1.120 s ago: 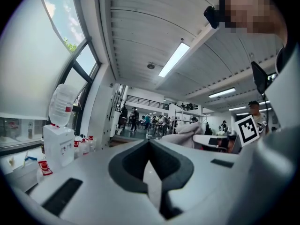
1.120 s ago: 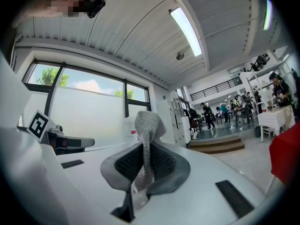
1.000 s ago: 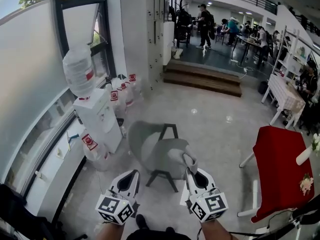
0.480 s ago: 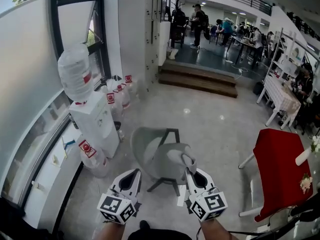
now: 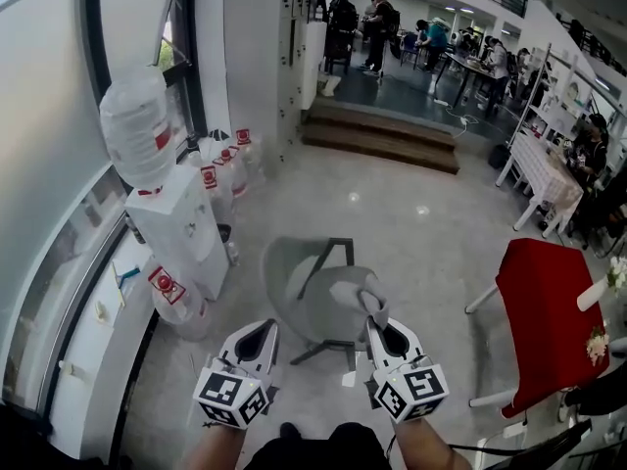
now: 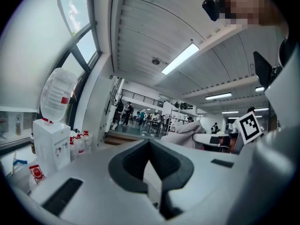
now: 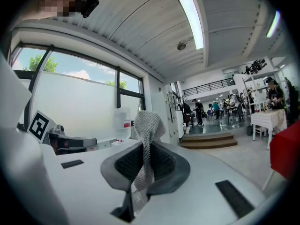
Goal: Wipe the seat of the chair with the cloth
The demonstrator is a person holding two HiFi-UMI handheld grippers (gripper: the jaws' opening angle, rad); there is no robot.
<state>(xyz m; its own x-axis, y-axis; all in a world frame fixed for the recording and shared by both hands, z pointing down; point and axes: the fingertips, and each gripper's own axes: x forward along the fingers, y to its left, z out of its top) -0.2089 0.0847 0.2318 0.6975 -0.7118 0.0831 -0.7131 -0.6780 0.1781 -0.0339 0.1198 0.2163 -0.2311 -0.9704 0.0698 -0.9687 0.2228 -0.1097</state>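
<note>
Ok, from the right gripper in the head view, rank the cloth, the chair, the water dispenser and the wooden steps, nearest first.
1. Cloth: pinched in the right gripper itself.
2. Chair: just ahead, slightly left.
3. Water dispenser: off to the left, by the window.
4. Wooden steps: far ahead across the floor.

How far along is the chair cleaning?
Done: the cloth is pinched in the right claw. In hand: it is held in front of the grey chair, with the left claw shut and empty. Left: all the wiping; the cloth looks clear of the seat.
</note>
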